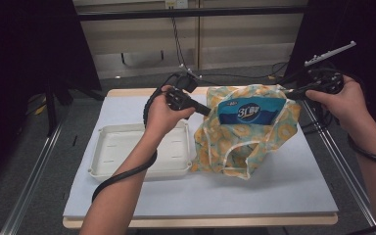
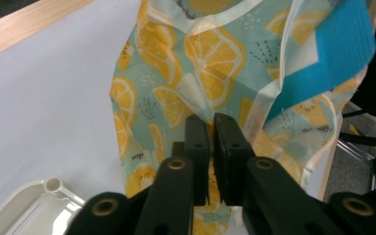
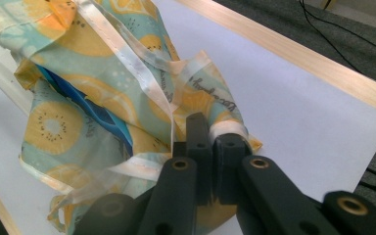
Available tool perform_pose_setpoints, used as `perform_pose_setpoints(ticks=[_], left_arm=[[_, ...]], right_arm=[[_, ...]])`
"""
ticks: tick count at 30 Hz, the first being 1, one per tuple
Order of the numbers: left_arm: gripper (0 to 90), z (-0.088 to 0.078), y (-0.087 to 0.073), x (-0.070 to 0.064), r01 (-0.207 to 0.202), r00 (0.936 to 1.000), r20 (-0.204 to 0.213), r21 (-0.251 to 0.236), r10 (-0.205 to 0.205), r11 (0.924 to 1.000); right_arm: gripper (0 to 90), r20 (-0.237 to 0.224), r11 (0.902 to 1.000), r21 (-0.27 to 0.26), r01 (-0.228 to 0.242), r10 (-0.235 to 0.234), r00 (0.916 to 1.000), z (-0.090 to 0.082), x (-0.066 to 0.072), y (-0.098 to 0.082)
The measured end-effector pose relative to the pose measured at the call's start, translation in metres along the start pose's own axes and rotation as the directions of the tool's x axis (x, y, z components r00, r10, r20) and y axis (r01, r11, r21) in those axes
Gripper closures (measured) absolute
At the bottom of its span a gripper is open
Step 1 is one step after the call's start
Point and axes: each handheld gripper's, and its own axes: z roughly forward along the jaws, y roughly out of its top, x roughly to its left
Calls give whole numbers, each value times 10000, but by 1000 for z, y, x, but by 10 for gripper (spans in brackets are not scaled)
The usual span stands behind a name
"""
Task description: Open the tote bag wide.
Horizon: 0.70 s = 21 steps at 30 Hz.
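Both grippers hold the fruit-print bag above the counter, beside the white tray. The left gripper and right gripper each have their fingers pinching the bag's rim. The blue packet sits inside. Keep the rim taut and level, so the packet stays put.

White tray on table, left half, near front edge; tray empty, shallow, round-cornered. White sheet covers tabletop, wood edge showing around it. Metal rails flank table both sides. Cables hang down wall behind table. Grey carpet below.
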Motion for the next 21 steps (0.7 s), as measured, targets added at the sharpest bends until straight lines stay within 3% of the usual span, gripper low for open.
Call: perform_pose_setpoints(ticks=[1, 3, 9, 14, 15, 20, 21], left_arm=[[900, 1, 1, 1, 416, 9991, 56, -79, -416, 9991], [900, 1, 1, 2, 364, 9993, 10, 67, -364, 9993], [900, 1, -3, 10, 1002, 9949, 54, 141, -1003, 9949], [900, 0, -3, 11, 926, 9957, 75, 221, -927, 9955], [900, 1, -3, 11, 1009, 9949, 10, 132, -1009, 9948], [900, 0, -3, 12, 1051, 9945, -30, 161, -1050, 9943], [900, 0, -3, 13, 1037, 9946, -36, 159, -1037, 9945]], right_arm=[[856, -76, 10000, 68, 17, -16, 10000, 0, 0, 0], [849, -40, 10000, 91, 33, -33, 10000, 0, 0, 0], [723, 189, 9995, 322, 5, -11, 9998, -9, -3, 1], [668, 483, 9994, 332, 42, -58, 9988, -14, -5, 0], [602, 463, 9992, 402, 15, -33, 9989, -14, -6, -1], [542, 561, 9988, 488, 31, -58, 9984, -14, -6, -3], [494, 620, 9987, 489, -103, 72, 9981, -16, -7, -5]])
